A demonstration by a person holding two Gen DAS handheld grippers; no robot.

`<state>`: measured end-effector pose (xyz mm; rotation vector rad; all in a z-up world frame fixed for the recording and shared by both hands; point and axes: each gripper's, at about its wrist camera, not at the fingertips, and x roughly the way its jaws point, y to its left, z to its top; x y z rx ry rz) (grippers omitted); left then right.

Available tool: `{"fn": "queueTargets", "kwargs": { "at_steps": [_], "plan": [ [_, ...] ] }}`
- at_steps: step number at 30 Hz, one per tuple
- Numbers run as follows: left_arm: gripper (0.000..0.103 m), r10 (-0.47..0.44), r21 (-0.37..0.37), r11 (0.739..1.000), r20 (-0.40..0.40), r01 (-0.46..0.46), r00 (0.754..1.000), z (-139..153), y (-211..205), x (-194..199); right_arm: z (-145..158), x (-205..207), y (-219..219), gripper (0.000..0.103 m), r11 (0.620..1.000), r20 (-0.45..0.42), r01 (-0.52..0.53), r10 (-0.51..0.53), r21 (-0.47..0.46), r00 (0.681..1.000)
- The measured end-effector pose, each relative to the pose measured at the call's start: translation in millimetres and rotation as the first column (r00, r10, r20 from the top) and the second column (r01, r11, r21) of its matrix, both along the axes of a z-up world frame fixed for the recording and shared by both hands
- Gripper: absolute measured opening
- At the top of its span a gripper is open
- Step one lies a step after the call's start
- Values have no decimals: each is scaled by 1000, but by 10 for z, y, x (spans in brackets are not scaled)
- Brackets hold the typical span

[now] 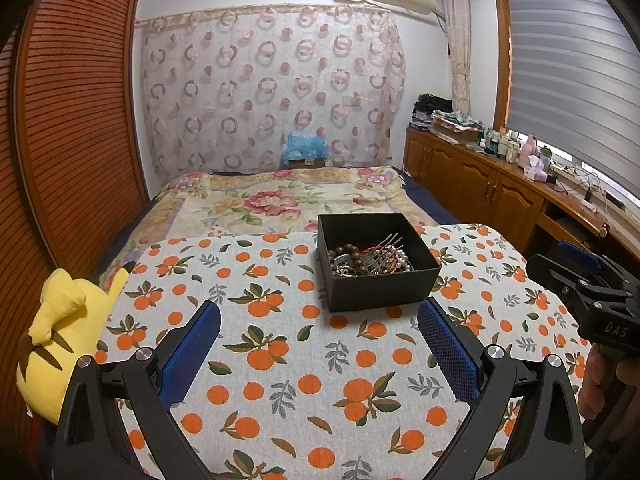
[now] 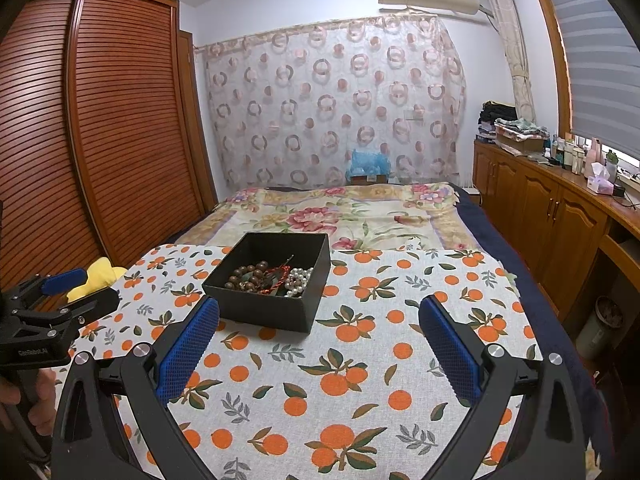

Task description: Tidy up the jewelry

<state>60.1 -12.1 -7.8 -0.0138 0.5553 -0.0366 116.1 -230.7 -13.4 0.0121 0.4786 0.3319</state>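
At the lower left of the left wrist view a yellow plush toy lies at the edge of the orange-print cloth. The left gripper hovers with its blue pads spread wide, holding nothing. Right of centre sits the open black box, the jewelry heaped in it: brown beads, pearls, red cord and metal hairpins, all tangled. At the far right the right gripper is likewise released and empty, the box just beyond its left pad. The likely trouble is the tangle: pulling one strand may drag others out, or tip the light box across the cloth.
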Motion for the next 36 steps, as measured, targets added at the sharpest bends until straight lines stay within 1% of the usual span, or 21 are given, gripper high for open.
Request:
{"fn": "queueTargets", "kwargs": {
  "at_steps": [36],
  "plan": [
    [95, 1, 0, 1000, -1, -1, 1000, -5, -6, 10, -20, -8, 11, 101, 1000, 2, 6, -6, 0, 1000]
  ]
}}
